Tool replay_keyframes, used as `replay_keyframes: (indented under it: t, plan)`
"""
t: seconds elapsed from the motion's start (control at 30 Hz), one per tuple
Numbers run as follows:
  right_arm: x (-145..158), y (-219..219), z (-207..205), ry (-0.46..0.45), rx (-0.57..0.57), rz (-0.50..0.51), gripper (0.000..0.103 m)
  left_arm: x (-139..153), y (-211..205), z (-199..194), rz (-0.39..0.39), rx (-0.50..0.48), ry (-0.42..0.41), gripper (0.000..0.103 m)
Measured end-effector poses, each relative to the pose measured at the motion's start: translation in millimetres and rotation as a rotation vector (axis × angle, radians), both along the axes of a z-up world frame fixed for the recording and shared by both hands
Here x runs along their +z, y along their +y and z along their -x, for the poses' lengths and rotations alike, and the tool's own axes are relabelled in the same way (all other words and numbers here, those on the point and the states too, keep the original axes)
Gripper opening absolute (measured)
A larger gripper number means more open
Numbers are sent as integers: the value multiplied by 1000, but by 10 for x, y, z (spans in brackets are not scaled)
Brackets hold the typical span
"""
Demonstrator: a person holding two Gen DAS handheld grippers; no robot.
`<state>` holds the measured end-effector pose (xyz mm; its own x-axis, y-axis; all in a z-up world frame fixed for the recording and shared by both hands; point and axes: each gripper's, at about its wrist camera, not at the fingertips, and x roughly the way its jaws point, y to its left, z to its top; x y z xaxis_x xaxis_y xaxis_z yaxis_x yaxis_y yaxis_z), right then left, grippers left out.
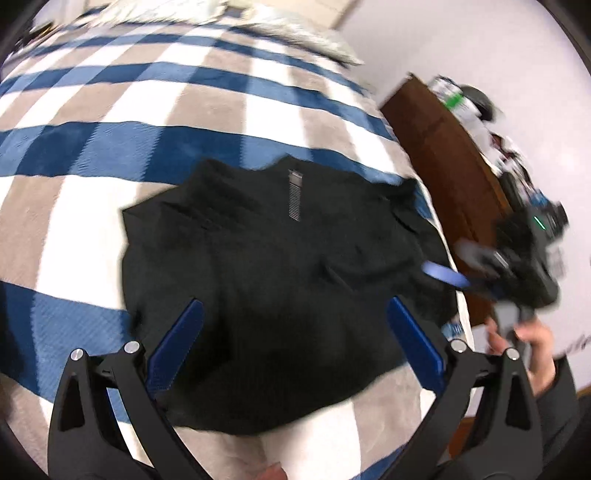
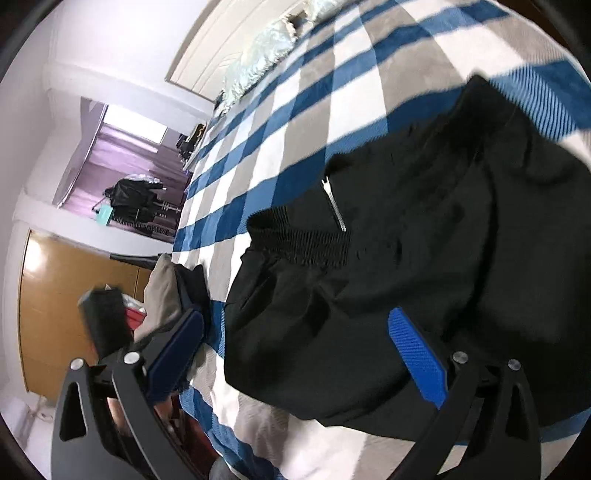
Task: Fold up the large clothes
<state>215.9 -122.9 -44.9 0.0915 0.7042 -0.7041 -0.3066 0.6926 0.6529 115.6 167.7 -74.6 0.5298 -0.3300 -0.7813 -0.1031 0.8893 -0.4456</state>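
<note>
A black zip jacket (image 1: 280, 280) lies on a blue, white and beige checked bedspread (image 1: 147, 110), its short silver zipper (image 1: 294, 195) facing up. My left gripper (image 1: 295, 317) hovers over the jacket's near half, wide open and empty. In the right wrist view the jacket (image 2: 424, 277) shows a ribbed cuff (image 2: 299, 240) and the zipper (image 2: 334, 203). My right gripper (image 2: 295, 325) is wide open and empty above the jacket's edge. It also shows in the left wrist view (image 1: 454, 266), blurred, at the jacket's right side.
A brown wooden cabinet (image 1: 443, 155) with clutter on top stands right of the bed. A fluffy pillow (image 1: 295, 29) lies at the bed's head. A pile of folded clothes (image 2: 173, 288) sits near the bed edge, with wooden wardrobe doors (image 2: 74, 295) behind.
</note>
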Motion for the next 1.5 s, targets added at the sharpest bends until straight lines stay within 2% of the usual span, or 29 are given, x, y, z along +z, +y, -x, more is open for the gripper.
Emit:
replay_keyframes:
  t: [0.13, 0.27, 0.33, 0.53, 0.6, 0.7, 0.8, 0.87, 0.97, 1.03, 1.13, 1.23, 1.33, 1.4, 1.5]
  plan:
    - [-305, 117, -207, 24, -71, 27, 99, -178, -294, 216, 15, -34, -79, 97]
    - [-606, 190, -437, 42, -112, 29, 99, -420, -452, 453, -46, -15, -257, 97]
    - [-709, 226, -553, 56, -125, 20, 99, -586, -479, 515, -80, -15, -297, 97]
    - [-975, 437, -913, 89, -163, 23, 99, -901, -573, 408, -217, -39, -284, 97]
    - [-1070, 495, -1010, 96, -172, 39, 99, -940, -498, 309, -186, -38, -267, 97]
    - [-1144, 533, -1068, 97, -155, 53, 99, -999, -317, 125, -89, -25, -220, 97]
    - [-1132, 519, -1061, 94, -133, 61, 98, -1108, -250, -3, -72, -43, -174, 97]
    - [-1063, 506, -995, 79, -118, 87, 98, -1144, -271, -55, -86, -61, -142, 97]
    - [-873, 426, -789, 49, -102, 115, 98, -1139, -209, -105, -42, -57, -101, 97]
    - [-654, 298, -493, -7, -93, 95, 98, -1121, -185, -135, -17, -60, -73, 97]
    - [-439, 84, -46, -85, -84, 64, 98, -1031, -118, -79, 34, -56, -76, 97]
    - [-322, -205, 440, -114, -73, 21, 98, -872, -123, 143, 26, 8, -99, 97]
    - [-285, -587, 871, -182, -90, 23, 98, -746, -111, 414, 16, 76, -126, 97]
    - [-291, -787, 1027, -218, -114, 21, 98, -681, -66, 653, 39, 130, -153, 97]
    - [-384, -1136, 1130, -210, -184, -12, 98, -701, 49, 1010, 119, 234, -152, 97]
